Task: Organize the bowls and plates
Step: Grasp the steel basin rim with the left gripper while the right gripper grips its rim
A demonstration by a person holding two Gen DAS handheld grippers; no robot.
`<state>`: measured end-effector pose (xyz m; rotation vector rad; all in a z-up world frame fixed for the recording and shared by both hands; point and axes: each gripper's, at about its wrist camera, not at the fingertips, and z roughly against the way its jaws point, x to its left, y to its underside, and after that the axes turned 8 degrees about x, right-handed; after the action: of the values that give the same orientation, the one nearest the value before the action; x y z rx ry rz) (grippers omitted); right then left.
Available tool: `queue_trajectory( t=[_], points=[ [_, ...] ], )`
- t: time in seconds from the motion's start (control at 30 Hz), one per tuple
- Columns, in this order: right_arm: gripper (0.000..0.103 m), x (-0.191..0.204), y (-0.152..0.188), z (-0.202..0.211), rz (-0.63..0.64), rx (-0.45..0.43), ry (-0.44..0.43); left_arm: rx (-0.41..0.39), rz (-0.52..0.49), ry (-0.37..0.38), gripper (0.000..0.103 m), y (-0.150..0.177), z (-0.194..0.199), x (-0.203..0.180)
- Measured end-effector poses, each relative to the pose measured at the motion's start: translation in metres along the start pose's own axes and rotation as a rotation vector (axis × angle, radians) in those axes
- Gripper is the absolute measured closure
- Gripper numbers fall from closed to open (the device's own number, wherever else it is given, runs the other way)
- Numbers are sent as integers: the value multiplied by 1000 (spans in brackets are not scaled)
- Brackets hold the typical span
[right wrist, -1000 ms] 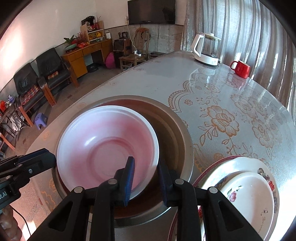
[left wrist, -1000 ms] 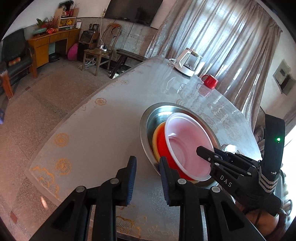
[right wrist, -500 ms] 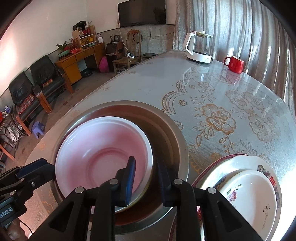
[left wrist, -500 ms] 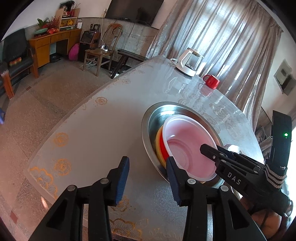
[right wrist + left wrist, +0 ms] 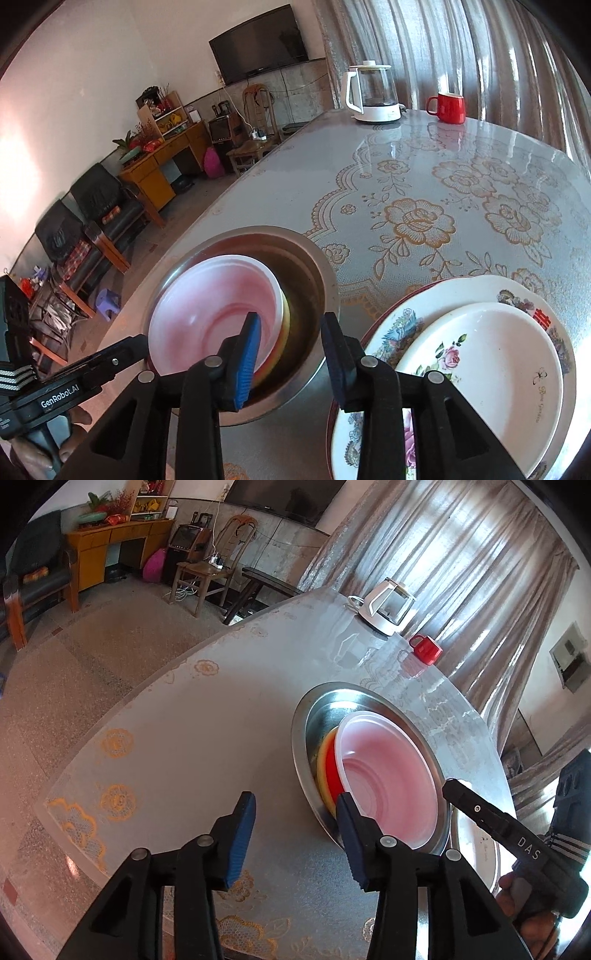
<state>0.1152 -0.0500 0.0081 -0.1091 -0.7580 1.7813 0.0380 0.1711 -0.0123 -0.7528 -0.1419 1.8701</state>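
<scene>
Both grippers stand wide open and hold nothing. The left gripper (image 5: 295, 808) hangs over the surface (image 5: 207, 738), just left of the steel basin (image 5: 310, 716). The right gripper (image 5: 290, 332) hovers above that basin's near rim. A pink bowl (image 5: 210, 314) sits nested on red and yellow bowls inside the basin. Floral plates (image 5: 476, 354) are stacked to the right. A kettle (image 5: 371, 92) and red mug (image 5: 447, 107) stand at the far edge, before curtains.

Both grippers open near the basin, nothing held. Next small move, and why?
Probably back the right gripper up and away. Its fingers stand open with nothing between them, and the pink bowl already sits nested on the red bowl inside the steel basin. The plates are stacked beside it, so little seems left to place.
</scene>
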Motion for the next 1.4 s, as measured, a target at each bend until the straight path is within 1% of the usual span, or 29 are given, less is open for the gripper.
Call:
queue_trajectory(
  t=[0.1,0.2,0.23,0.27,0.3,0.37,0.47,0.5,0.67,0.77,0.97,1.1,1.17,1.23,1.27,1.33,1.4],
  points=[
    [65,-11,1,0,-52,10,-39,-9,2,9,55,1,0,1],
    [62,-19,4,1,-79,13,-77,-2,24,30,51,0,-2,6],
    [62,-21,5,1,-88,14,-94,6,38,39,47,-2,-5,9],
    [61,-23,5,1,-100,14,-114,14,60,51,46,-3,-7,13],
    [58,-26,4,1,-113,15,-134,22,86,68,45,-5,-9,17],
    [55,-31,2,0,-140,15,-178,35,126,101,45,-7,-11,24],
    [50,-36,-1,-3,-176,22,-241,48,151,128,45,-9,-12,28],
    [49,-37,-3,-4,-182,24,-243,43,155,127,45,-9,-11,29],
    [48,-36,-14,-9,-176,30,-228,30,148,98,46,-15,-11,27],
    [46,-34,-19,-15,-166,44,-217,25,145,78,47,-20,-13,25],
    [46,-34,-22,-29,-169,89,-230,37,182,93,47,-28,-23,30],
    [45,-33,-22,-36,-171,104,-240,44,160,92,54,-31,-28,29],
    [45,-32,-23,-37,-174,104,-239,51,148,99,61,-32,-30,28],
    [45,-31,-23,-37,-173,104,-239,49,123,94,70,-32,-30,23],
    [45,-30,-22,-37,-172,105,-241,45,105,87,72,-31,-30,20],
    [45,-29,-22,-37,-166,107,-243,44,76,89,83,-31,-29,17],
    [45,-27,-21,-36,-155,109,-250,42,51,88,89,-30,-28,13]
  ],
)
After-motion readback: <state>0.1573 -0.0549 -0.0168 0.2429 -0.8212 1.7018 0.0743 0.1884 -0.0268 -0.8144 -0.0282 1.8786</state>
